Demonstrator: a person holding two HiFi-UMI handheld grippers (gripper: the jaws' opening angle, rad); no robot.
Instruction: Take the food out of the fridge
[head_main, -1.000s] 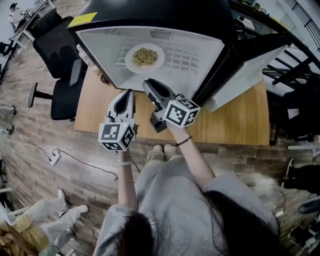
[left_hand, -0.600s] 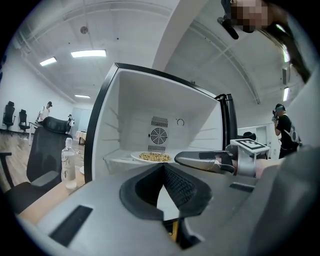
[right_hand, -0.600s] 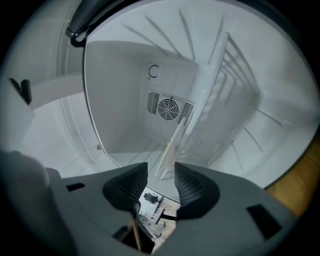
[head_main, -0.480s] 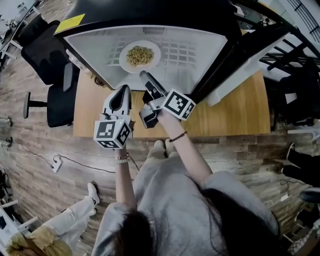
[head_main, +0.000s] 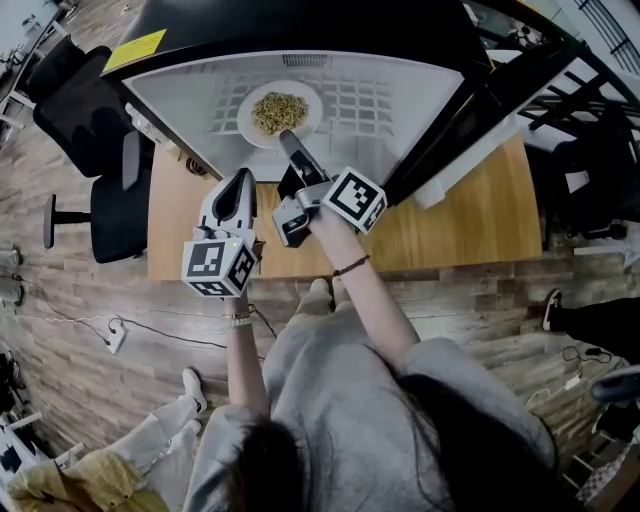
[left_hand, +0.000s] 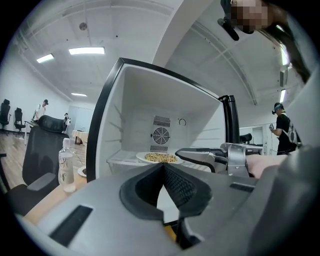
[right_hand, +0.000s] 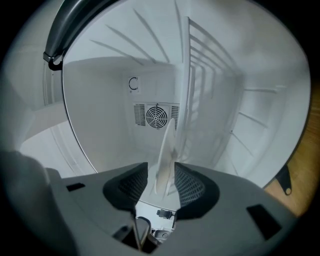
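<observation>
Food, a pale heap, sat on a round white plate on the wire shelf inside the open fridge, which stood on the wooden table. From overhead the plate lay flat, face up, near the shelf's left half. Being round, it showed no long axis. The right gripper reached in from the front, tips right at the plate's near rim.

And the right gripper view gave what the head view could not: the plate appeared edge-on as a thin white sliver running up the picture, slotted between the two dark ribbed pads, with the fan grille on the back wall behind it. The fingers were parted, one either side of the rim with a sliver of gap on each, so not yet clamped.

The left gripper hovered over the table edge, outside the fridge. Its own view showed its fingers pressed together with nothing between them, and beyond them the plate side-on, level, with the right gripper alongside. That view also caught a clear bottle standing on the table left of the fridge.
</observation>
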